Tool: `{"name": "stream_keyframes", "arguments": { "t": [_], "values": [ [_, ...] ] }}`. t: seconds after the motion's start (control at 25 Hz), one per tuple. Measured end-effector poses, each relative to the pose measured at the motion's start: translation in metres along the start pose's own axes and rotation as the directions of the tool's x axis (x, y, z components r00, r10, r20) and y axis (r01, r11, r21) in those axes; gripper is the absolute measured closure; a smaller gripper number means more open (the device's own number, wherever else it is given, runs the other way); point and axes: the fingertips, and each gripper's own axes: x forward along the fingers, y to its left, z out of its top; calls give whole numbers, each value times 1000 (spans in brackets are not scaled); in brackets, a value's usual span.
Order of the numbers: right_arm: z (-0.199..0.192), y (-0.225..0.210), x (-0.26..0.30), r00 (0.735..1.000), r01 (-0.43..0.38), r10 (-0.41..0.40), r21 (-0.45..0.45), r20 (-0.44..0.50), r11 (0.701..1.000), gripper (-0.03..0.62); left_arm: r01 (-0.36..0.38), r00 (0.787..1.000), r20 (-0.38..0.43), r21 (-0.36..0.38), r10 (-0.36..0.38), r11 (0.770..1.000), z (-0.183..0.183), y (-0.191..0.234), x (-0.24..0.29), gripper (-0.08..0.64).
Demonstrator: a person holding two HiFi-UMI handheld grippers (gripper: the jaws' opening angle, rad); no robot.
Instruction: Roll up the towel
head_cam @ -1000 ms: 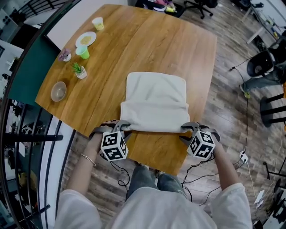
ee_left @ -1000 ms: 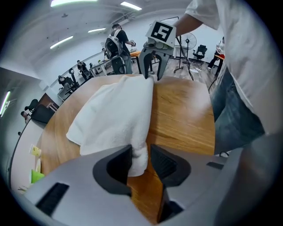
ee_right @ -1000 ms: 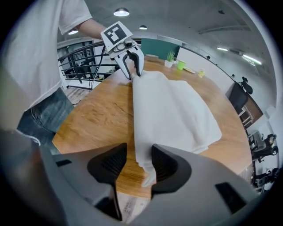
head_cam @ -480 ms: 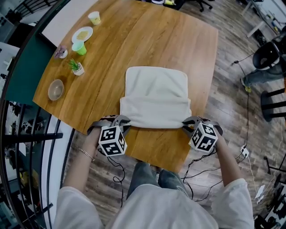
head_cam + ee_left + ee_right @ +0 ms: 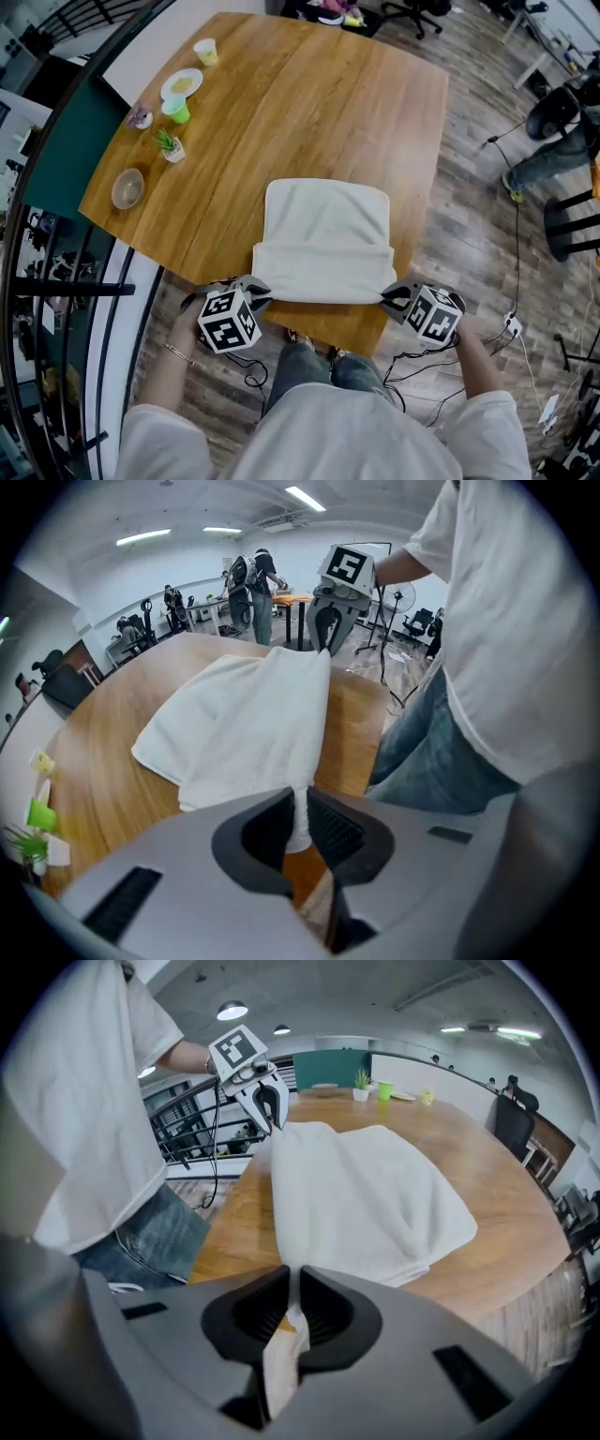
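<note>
Pinching the near corners of the white towel (image 5: 326, 230), which lies toward six o'clock on the wooden table (image 5: 309, 103), the left gripper (image 5: 255, 287) at seven o'clock and right gripper (image 5: 392, 294) at five o'clock are closing their jaws.

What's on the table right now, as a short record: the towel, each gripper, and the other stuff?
towel: white, lying on the table, near part folded over
left gripper: jaws closing on the towel's near left corner, cloth between the pads
right gripper: jaws closing on the near right corner, cloth between the pads
table: wooden
far left of table: bowl, small plant, green cup, plate, yellow cup
roll: barely begun
</note>
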Motion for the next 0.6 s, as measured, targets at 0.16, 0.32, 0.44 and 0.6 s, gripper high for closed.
{"name": "stream_keyframes", "arguments": {
  "t": [0.16,0.32,0.44,0.6],
  "values": [
    [8,9,-21,999,10,-11,17,48,1000,560,2,1000,1,-36,-2,999,9,-2,-20,518],
    [22,-10,-47,994,76,-78,20,78,997,560,-85,996,21,-33,85,996,27,29,-42,517],
    [38,-33,-63,984,135,-137,21,113,991,560,-145,988,43,-36,146,989,40,60,-56,517],
    [53,-69,-72,969,201,-206,51,138,978,560,-189,979,63,-48,192,981,48,97,-60,517]
  ]
}}
